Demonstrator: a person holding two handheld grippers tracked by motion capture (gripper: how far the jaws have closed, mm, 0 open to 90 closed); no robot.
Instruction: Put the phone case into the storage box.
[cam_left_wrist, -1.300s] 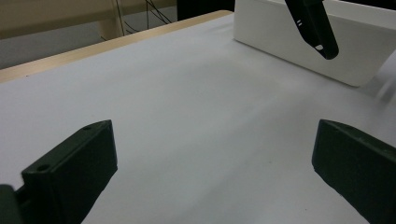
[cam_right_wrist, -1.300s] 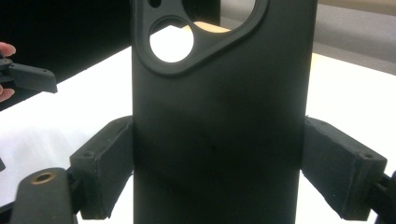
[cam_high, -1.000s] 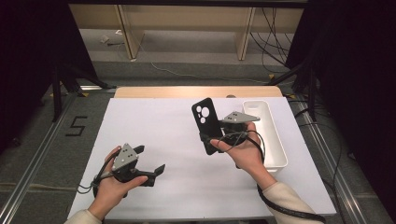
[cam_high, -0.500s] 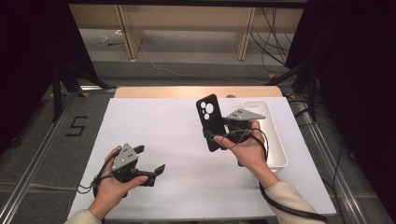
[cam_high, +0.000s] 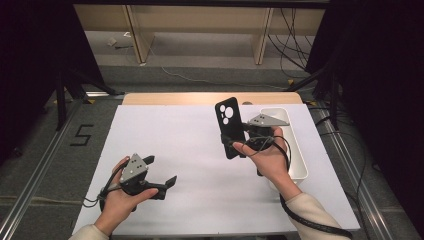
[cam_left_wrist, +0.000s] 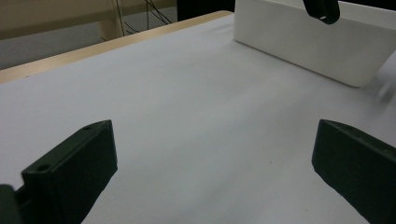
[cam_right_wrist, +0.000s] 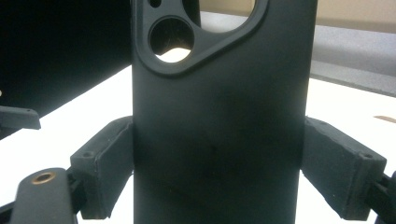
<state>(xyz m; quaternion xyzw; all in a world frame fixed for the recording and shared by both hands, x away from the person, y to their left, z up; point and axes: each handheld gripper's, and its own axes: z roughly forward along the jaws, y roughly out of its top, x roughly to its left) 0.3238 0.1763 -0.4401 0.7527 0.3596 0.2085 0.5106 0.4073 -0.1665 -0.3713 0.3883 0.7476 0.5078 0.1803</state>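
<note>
A black phone case (cam_high: 229, 125) with a camera cut-out near its top stands upright above the white table, just left of the white tray (cam_high: 301, 162). My right gripper (cam_high: 239, 146) is shut on its lower half; in the right gripper view both pads (cam_right_wrist: 109, 163) press the sides of the phone case (cam_right_wrist: 219, 112). My left gripper (cam_high: 161, 171) rests low over the front left of the table, open and holding nothing. In the left gripper view its fingers (cam_left_wrist: 74, 163) stand wide apart over bare white surface.
The long white tray (cam_left_wrist: 322, 46) lies along the table's right side. A wooden strip (cam_high: 210, 98) borders the table's far edge, with shelving legs and cables on the floor beyond. Metal rails run down both sides of the table.
My right hand has carried the phone case slightly to the right and a little higher. The left hand and its gripper have stayed put.
</note>
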